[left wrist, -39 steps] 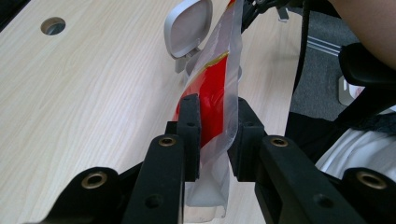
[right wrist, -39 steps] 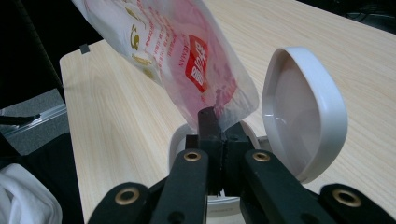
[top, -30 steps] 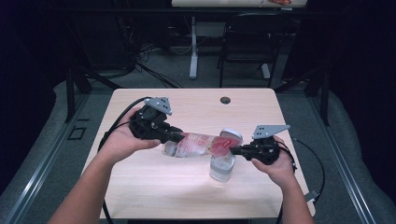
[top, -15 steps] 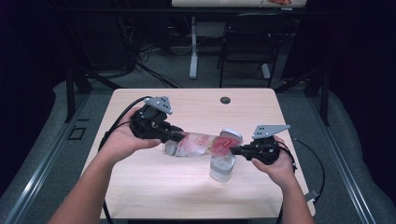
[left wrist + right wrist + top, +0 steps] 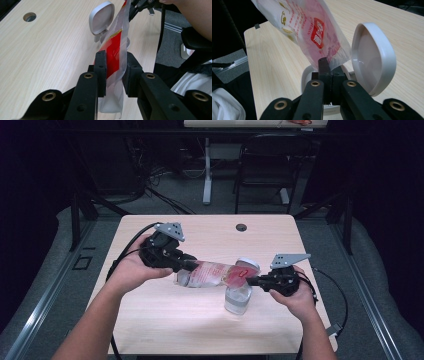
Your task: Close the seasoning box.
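High view, pouch: a clear plastic pouch (image 5: 212, 273) with red print is held stretched between the left gripper (image 5: 167, 254) and the right gripper (image 5: 260, 281), above the middle of the worktop (image 5: 165, 320), slightly toward its right edge.
High view, jar: a clear jar (image 5: 237, 297) with a hinged white lid (image 5: 246, 264) flipped open stands directly under the pouch's right end.
Left gripper view, grip: the fingers (image 5: 101, 65) are seen pinching the pouch's flat end; the film is creased between them.
Left gripper view, extra: the thinness of the film is shown edge-on, which the high view hides.
Right gripper view, grip: the fingers (image 5: 323, 65) are pressed together on the pouch's lower corner, over the jar mouth.
Right gripper view, extra: the lid's hollow inside (image 5: 372, 57) and the pouch's pink contents are shown.
Handling, judged: the pouch is taken as light, limp and slippery; sealed edges and corners are the best holds. The jar looks easily tipped.
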A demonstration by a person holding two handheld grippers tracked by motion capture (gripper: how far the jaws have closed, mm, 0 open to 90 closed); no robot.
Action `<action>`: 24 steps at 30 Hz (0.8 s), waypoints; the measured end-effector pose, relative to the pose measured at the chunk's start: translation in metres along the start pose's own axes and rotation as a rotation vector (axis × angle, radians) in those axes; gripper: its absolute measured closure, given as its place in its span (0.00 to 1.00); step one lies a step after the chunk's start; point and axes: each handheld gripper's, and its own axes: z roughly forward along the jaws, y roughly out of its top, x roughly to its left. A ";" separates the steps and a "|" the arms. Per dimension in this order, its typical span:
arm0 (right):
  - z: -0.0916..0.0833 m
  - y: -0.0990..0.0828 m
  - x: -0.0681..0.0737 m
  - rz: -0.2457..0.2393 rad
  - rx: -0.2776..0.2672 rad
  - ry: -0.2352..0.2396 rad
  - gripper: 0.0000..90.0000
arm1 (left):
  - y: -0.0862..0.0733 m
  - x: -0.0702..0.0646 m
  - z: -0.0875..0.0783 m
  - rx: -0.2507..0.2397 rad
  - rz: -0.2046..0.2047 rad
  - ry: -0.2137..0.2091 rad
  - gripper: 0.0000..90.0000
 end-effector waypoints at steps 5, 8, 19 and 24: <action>0.000 0.000 0.000 0.000 0.003 -0.001 1.00 | 0.001 0.000 0.000 0.001 0.003 0.000 0.85; 0.000 0.000 -0.001 0.001 0.005 0.000 1.00 | 0.002 0.000 0.000 0.001 0.003 0.000 0.85; 0.000 -0.001 -0.001 0.003 0.007 0.000 1.00 | 0.004 0.000 0.001 -0.001 0.005 0.002 0.85; 0.000 -0.001 -0.002 0.004 0.011 0.000 1.00 | 0.006 -0.001 0.001 -0.006 0.000 0.004 0.85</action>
